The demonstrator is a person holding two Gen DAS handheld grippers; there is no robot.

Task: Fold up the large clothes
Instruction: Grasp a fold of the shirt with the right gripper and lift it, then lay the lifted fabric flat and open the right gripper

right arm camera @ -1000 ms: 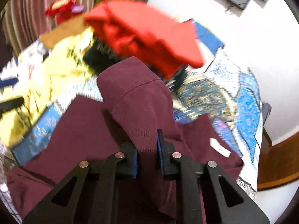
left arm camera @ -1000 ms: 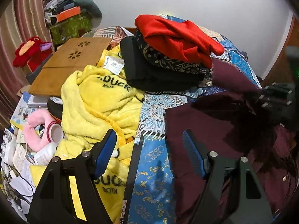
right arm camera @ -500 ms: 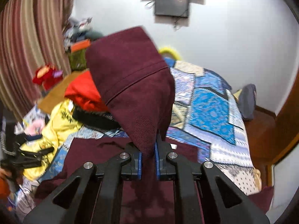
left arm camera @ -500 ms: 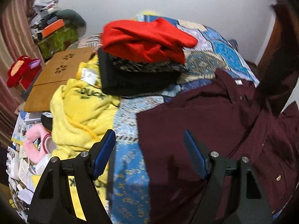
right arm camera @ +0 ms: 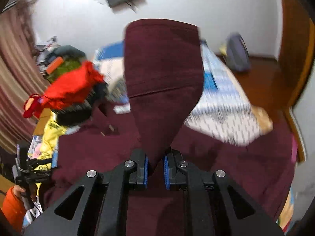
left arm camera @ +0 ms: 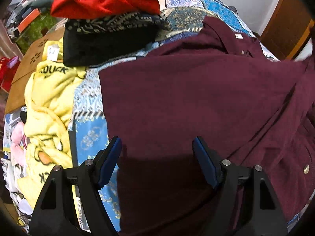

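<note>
Starting at the left of the left wrist view, a yellow robe (left arm camera: 49,106) lies crumpled along the edge of the bed (left arm camera: 88,135), beside a wooden board (left arm camera: 25,72) and small clutter. In the upper middle of the frame a pile of folded clothes (left arm camera: 110,29) stands on the bed, red on top and black below; I think it marks the finished pieces. The maroon shirt (left arm camera: 187,98) is spread flat over the middle and right of this frame, collar toward the top, so it seems ready for folding. The left gripper (left arm camera: 157,163) hangs above the shirt's near left part with its jaws wide apart and nothing between them; probably it waits to take or press an edge.

In the right wrist view, the right gripper (right arm camera: 155,169) is at the lower middle, jaws closed tight on a sleeve (right arm camera: 163,74), which rises up like a flap in the centre of the frame. I judge the sleeve is lifted so that it can be laid across the body. The pile at the left is near the shirt and could be knocked; the right of the bed is more free
</note>
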